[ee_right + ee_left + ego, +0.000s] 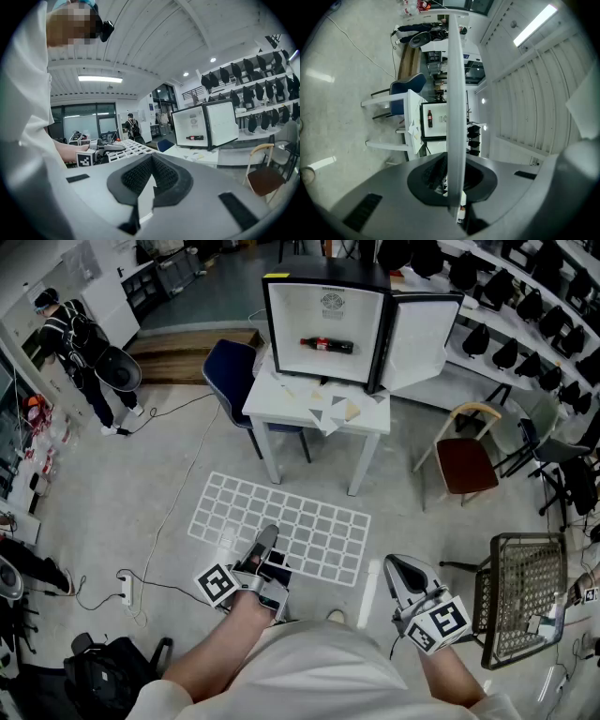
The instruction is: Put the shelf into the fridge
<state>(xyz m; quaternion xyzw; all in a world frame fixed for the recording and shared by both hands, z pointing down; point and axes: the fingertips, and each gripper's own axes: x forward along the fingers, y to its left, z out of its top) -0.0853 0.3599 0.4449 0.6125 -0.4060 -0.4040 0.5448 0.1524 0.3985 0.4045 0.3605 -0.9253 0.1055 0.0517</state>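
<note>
While the person is standing well back from the target in the head view, the left gripper [267, 542] is carrying the white wire shelf [300, 521] out in front, roughly flat above the floor, with its fingers clamped on the near edge. That hold is a sensible one, I'd judge, since it is leaving the far edge free to lead into the cabinet. Ahead, the fridge [323, 310] is sitting on a white counter [281, 401] with its door [424, 334] standing open to the right. A bottle [326, 345] is lying on its side inside, and that is looking like the thing to steer clear of. The right gripper [398, 570] is hanging empty near the body, fingers together. Switching to the left gripper view, the shelf [454, 70] is showing edge-on as a thin white strip running straight out between the pressed fingers, lining up with the open fridge [438, 123]. Over in the right gripper view, the right gripper [150, 180] is showing its fingers closed on nothing, with the shelf [133, 149] off to the left and the fridge [192, 124] well apart. The approach is not yet made.
</note>
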